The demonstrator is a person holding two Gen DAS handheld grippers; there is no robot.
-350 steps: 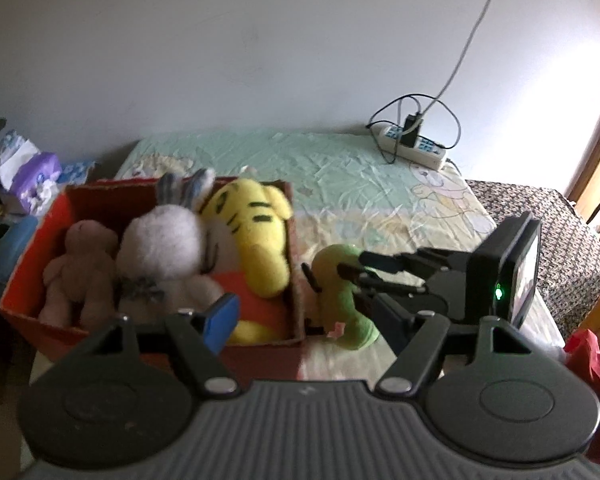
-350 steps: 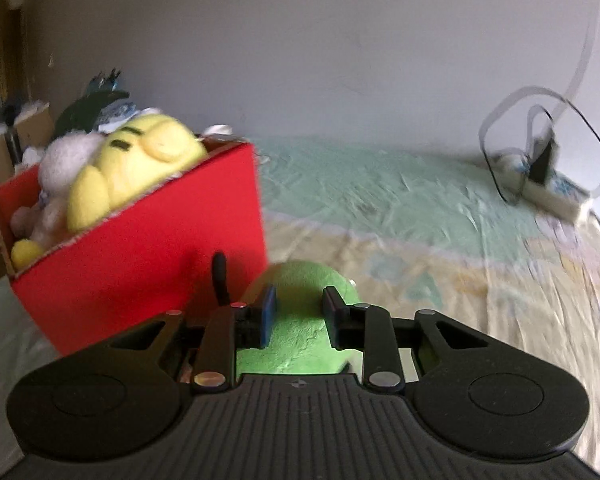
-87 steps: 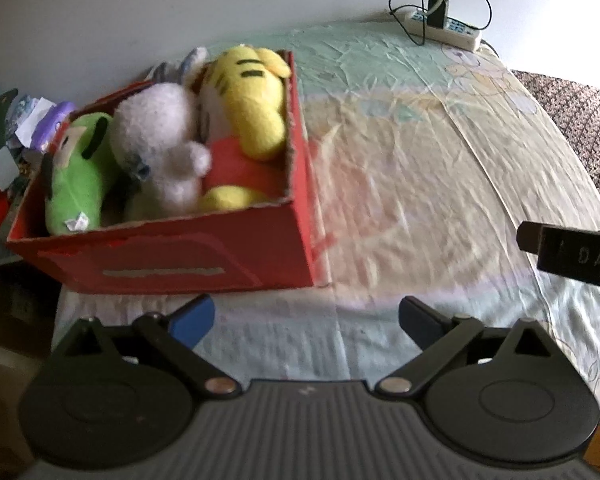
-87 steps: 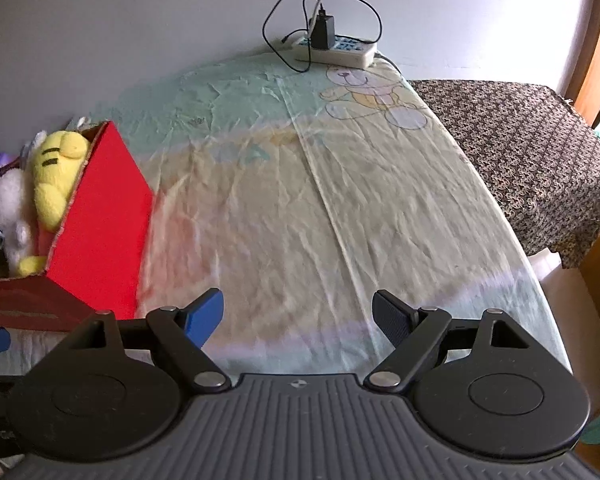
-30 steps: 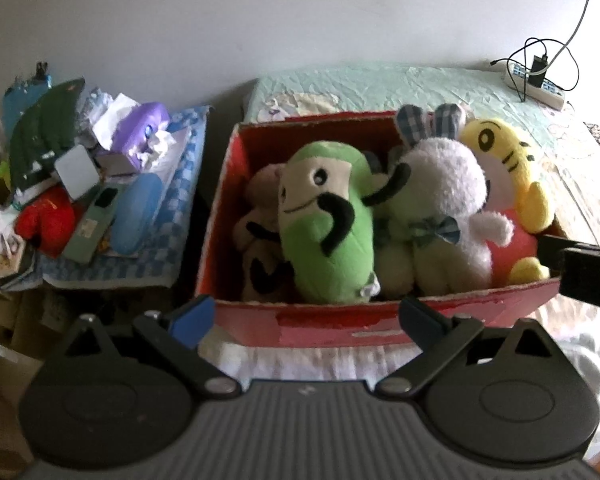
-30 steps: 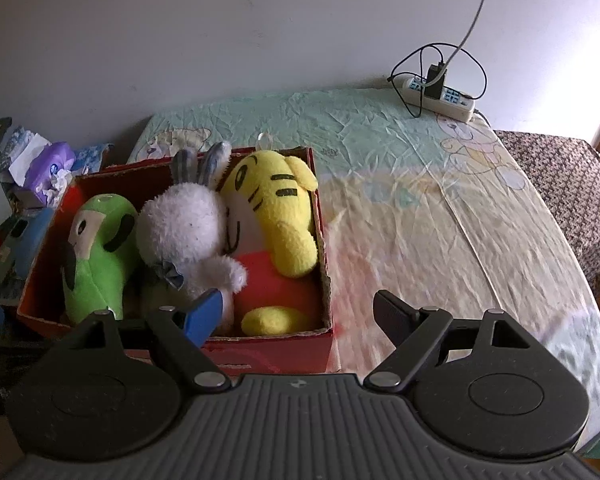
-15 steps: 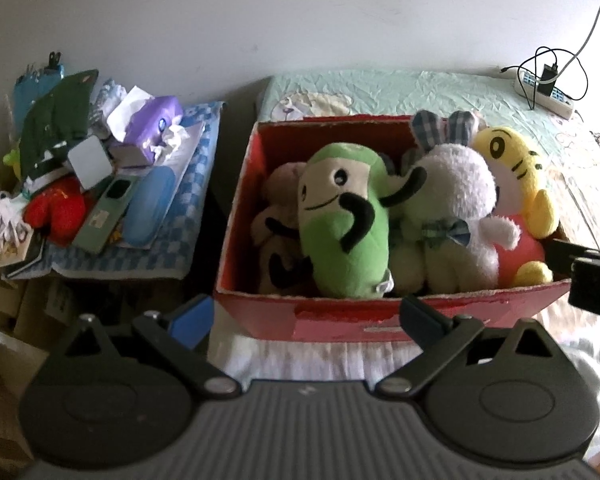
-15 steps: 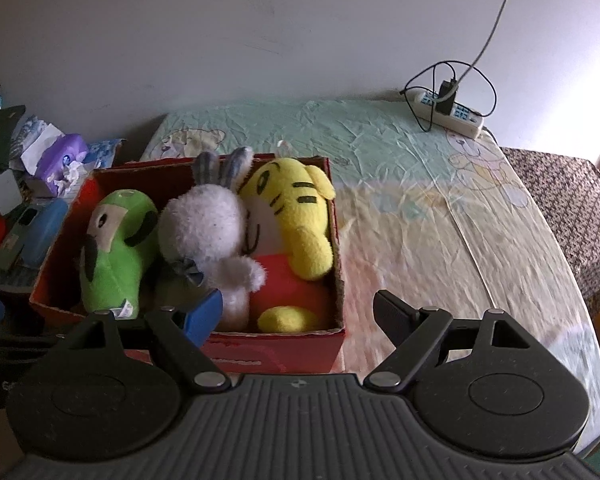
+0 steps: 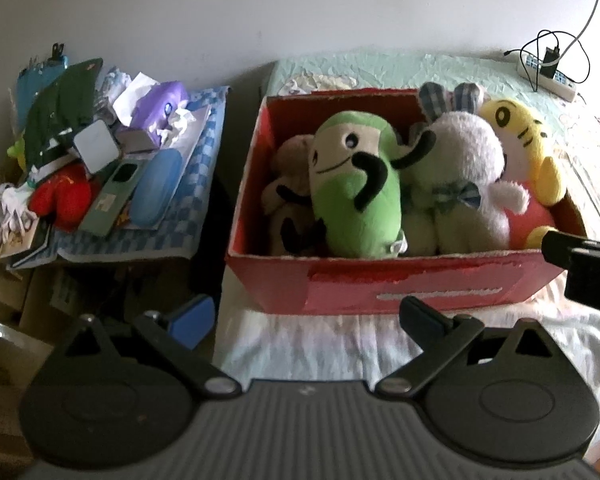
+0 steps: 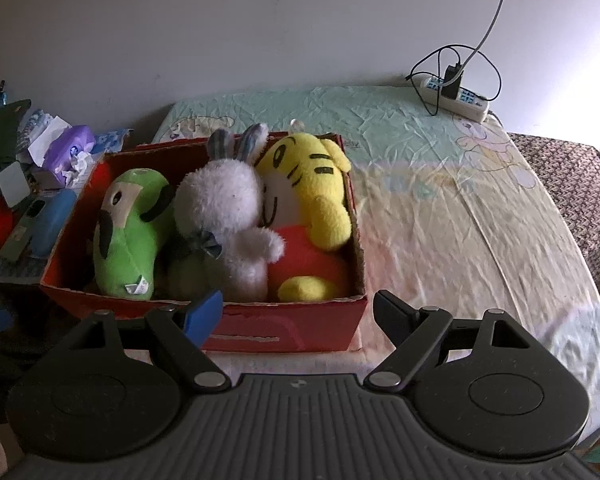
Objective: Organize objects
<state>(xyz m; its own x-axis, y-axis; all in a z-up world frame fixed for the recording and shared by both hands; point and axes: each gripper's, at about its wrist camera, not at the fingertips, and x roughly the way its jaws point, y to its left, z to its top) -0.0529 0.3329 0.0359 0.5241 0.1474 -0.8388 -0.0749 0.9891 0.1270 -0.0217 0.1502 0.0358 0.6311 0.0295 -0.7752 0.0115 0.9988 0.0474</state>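
A red cardboard box [image 9: 384, 280] [image 10: 284, 328] stands on the bed's left end, packed with soft toys. In it lie a green plush dog [image 9: 352, 184] [image 10: 128, 232], a white rabbit [image 9: 464, 172] [image 10: 228, 208], a yellow tiger [image 9: 524, 144] [image 10: 312, 188] and a beige toy [image 9: 288, 168] half hidden under the dog. My left gripper [image 9: 306, 316] hangs open in front of the box, holding nothing. My right gripper [image 10: 300, 312] is open too, just before the box's front right corner. A black part of the right gripper [image 9: 580, 268] shows at the left wrist view's right edge.
A cluttered side table [image 9: 112, 184] [image 10: 28, 200] with tissues, a blue case and a red object stands left of the box. The bed sheet [image 10: 460, 208] stretches bare to the right. A power strip [image 10: 456, 96] [image 9: 548, 72] with cables lies at the far edge by the wall.
Both views have drifted slightly so the box sits further right in frame. All toys stay in the box and both grippers stay open.
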